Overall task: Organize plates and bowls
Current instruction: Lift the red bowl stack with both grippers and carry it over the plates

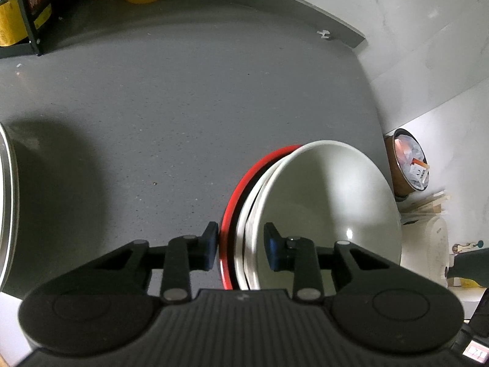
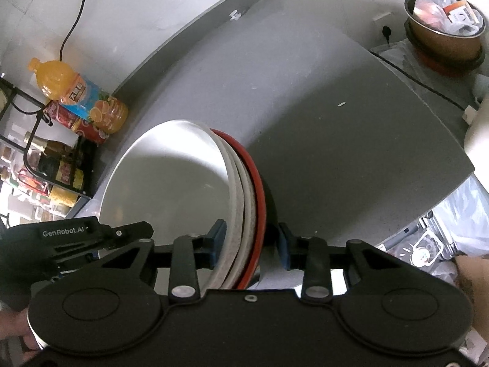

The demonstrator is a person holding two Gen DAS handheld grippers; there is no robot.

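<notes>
A stack of dishes is held over the grey counter [image 1: 159, 107]: a white bowl [image 1: 330, 202] on top, white plates [image 1: 244, 223] under it and a red-rimmed black plate [image 1: 232, 202] at the bottom. My left gripper [image 1: 241, 244] is shut on the stack's rim, one pad on the red plate and the other inside the bowl. From the opposite side, my right gripper [image 2: 250, 241] is shut on the same stack [image 2: 244, 189], its white bowl [image 2: 171, 183] to the left. The left gripper's body [image 2: 76, 238] shows in the right wrist view.
An orange juice bottle [image 2: 79, 91], red cans [image 2: 85, 125] and a black wire rack [image 2: 52, 168] of bottles stand at the counter's back. A metal bowl [image 2: 443, 30] of packets sits beyond the counter's edge. A metal rim [image 1: 7, 202] shows at the left.
</notes>
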